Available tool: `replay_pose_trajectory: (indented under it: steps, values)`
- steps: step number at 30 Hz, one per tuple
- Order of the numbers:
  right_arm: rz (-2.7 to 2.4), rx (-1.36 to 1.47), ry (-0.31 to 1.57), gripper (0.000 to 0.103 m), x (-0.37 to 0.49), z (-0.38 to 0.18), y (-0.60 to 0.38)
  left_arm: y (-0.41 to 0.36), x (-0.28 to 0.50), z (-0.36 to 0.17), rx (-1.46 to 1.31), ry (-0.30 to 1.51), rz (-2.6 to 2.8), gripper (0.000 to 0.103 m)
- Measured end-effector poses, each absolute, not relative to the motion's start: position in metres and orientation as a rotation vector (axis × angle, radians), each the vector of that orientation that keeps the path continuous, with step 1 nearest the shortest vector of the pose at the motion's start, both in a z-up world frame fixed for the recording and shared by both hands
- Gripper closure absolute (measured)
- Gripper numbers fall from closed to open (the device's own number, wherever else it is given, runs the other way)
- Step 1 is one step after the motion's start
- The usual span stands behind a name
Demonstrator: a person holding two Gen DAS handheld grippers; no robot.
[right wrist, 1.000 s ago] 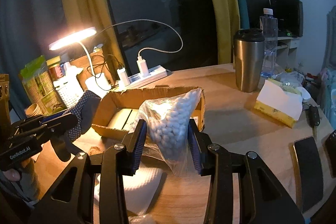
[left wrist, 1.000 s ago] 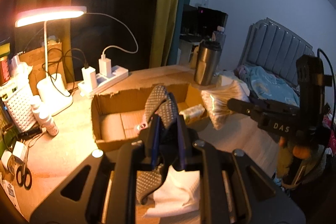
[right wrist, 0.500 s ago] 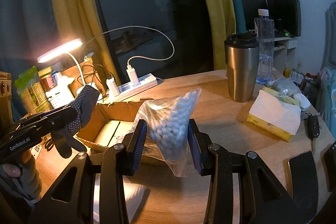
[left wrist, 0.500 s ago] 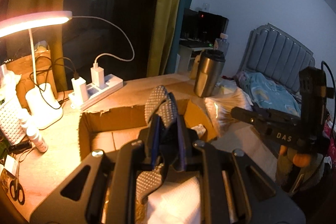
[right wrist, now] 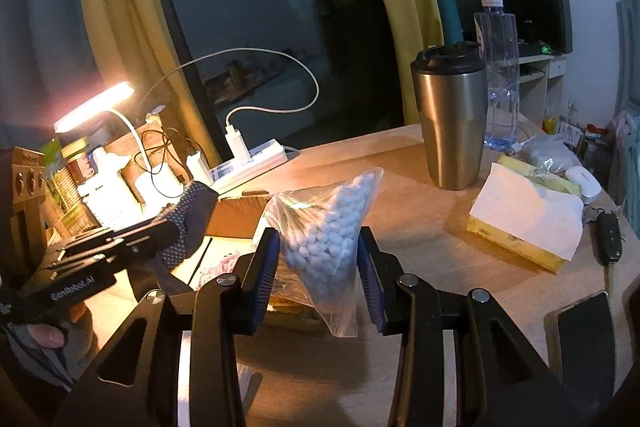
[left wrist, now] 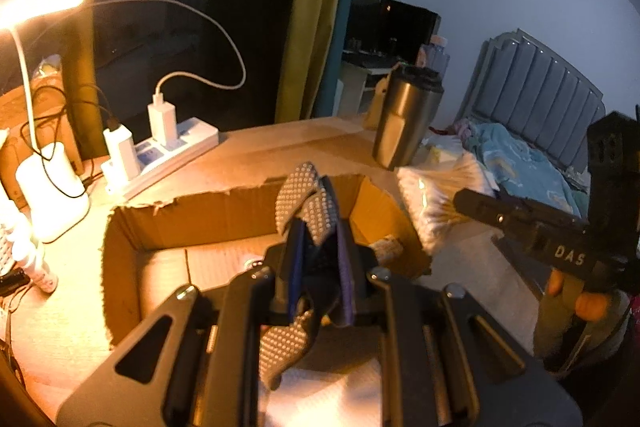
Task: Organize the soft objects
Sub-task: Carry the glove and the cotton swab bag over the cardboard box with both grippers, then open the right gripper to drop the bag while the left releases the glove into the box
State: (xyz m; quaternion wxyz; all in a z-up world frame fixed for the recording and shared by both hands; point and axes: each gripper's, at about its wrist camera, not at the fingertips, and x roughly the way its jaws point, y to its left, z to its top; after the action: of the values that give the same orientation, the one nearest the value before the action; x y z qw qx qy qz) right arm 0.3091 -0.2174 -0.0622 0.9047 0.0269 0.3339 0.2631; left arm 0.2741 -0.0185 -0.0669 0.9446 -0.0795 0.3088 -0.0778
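My left gripper (left wrist: 318, 263) is shut on a dark glove with white grip dots (left wrist: 306, 205) and holds it over the near edge of an open cardboard box (left wrist: 188, 223). My right gripper (right wrist: 318, 259) is shut on a clear plastic bag of cotton swabs (right wrist: 328, 227), held above the table by the box's right side; that bag shows in the left wrist view (left wrist: 434, 205). The left gripper with the glove (right wrist: 188, 223) shows at the left of the right wrist view. A small wrapped packet (left wrist: 386, 247) lies inside the box.
A steel tumbler (right wrist: 450, 119), water bottle (right wrist: 498, 75), tissue pack (right wrist: 524, 223), car key (right wrist: 610, 237) and phone (right wrist: 584, 347) are on the right. A power strip with chargers (left wrist: 160, 151) and lit desk lamp (left wrist: 44, 187) stand behind the box. White tissue (left wrist: 328, 395) lies below my left gripper.
Both grippers moved forward and closer to the box with their loads. The glove now hangs over the box's near side and the swab bag is nearer the box's right wall.
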Motion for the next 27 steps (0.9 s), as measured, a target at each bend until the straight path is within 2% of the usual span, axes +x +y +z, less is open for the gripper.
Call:
replay_pose_trajectory:
  steps: [16, 21, 27]
  values:
    - [0.59, 0.036, 0.719, 0.062, 0.346, -0.079, -0.188, -0.019, 0.321, -0.125, -0.198, 0.769, -0.169, 0.086]
    - [0.616, 0.011, 0.737, 0.062, 0.351, -0.088, -0.171, -0.018, 0.332, -0.144, -0.233, 0.848, -0.193, 0.084]
    - [0.607, -0.033, 0.768, 0.061, 0.358, -0.102, -0.158, -0.02, 0.332, -0.143, -0.234, 0.854, -0.202, 0.078]
